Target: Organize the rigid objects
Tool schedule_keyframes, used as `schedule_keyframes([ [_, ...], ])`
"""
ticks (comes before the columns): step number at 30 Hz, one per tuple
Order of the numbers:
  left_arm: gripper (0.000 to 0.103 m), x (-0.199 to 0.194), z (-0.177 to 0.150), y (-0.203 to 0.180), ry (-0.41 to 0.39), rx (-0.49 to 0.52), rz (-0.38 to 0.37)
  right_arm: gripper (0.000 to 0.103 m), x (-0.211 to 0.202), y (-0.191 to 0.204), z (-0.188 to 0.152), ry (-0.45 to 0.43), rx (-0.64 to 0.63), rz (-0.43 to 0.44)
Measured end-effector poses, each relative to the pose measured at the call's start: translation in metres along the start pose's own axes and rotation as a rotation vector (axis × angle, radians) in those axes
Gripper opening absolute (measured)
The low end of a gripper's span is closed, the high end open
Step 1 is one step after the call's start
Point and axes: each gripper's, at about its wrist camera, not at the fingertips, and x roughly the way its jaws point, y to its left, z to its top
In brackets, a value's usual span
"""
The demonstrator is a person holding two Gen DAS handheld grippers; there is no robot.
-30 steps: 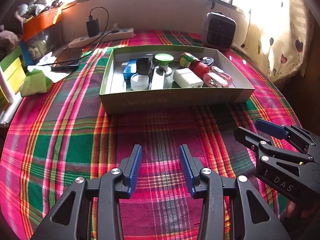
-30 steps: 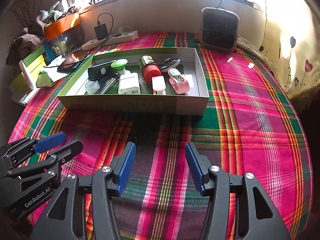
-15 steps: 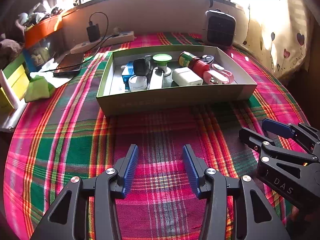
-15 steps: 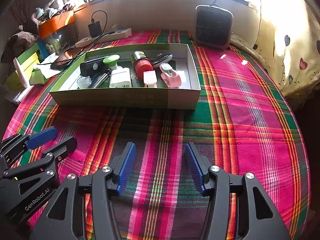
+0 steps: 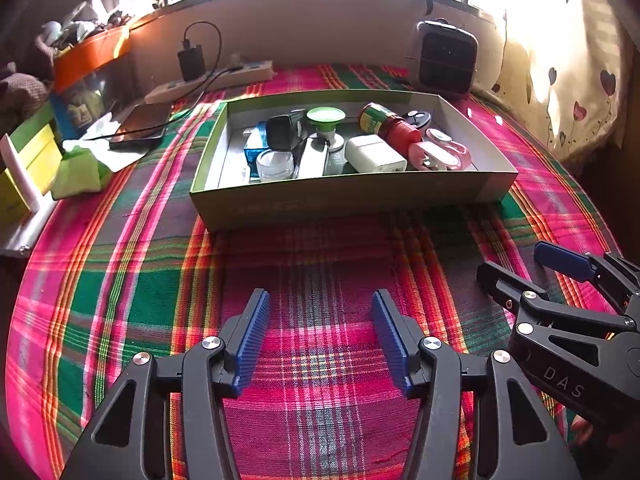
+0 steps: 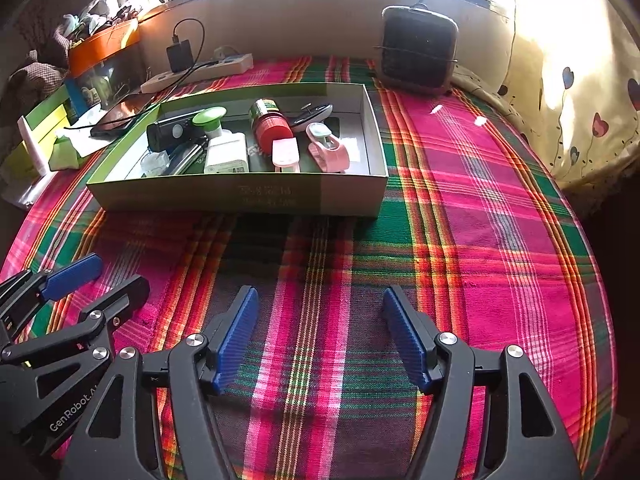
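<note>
Both my left gripper and right gripper have just been opening, empty; the white charger looks light, probably slick, so I'd pinch its flat sides.

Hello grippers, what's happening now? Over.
Left gripper and right gripper open, just widened, nothing between. Shallow green cardboard box full of small things, untouched. Nothing in the way on the plaid cloth.

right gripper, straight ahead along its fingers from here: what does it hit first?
Most likely the plaid cloth. The right gripper, jaws just opened and empty, points steeply down at bare fabric short of the green box. On a shallower line it would meet the box's near wall; depth is hard to judge.
</note>
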Motion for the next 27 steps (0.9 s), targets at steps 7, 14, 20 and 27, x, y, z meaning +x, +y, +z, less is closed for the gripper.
schedule_keyframes([
  [7, 0.053, -0.0001, 0.0, 0.0001, 0.0, 0.0, -0.001, 0.067, 0.0002, 0.0007, 0.0, 0.0, -0.001, 0.0],
  [14, 0.053, -0.0002, -0.0001, 0.0003, 0.0, 0.0, -0.001, 0.067, 0.0003, 0.0009, 0.0001, 0.0, -0.001, 0.0],
  [20, 0.053, -0.0002, -0.0001, 0.0003, 0.0, 0.0, -0.001, 0.068, 0.0002, 0.0008, 0.0001, 0.0, -0.001, 0.0],
  [27, 0.053, -0.0003, -0.0002, 0.0004, 0.0, 0.0, -0.001, 0.068, 0.0003, 0.0009, 0.0, 0.0, -0.001, 0.0],
])
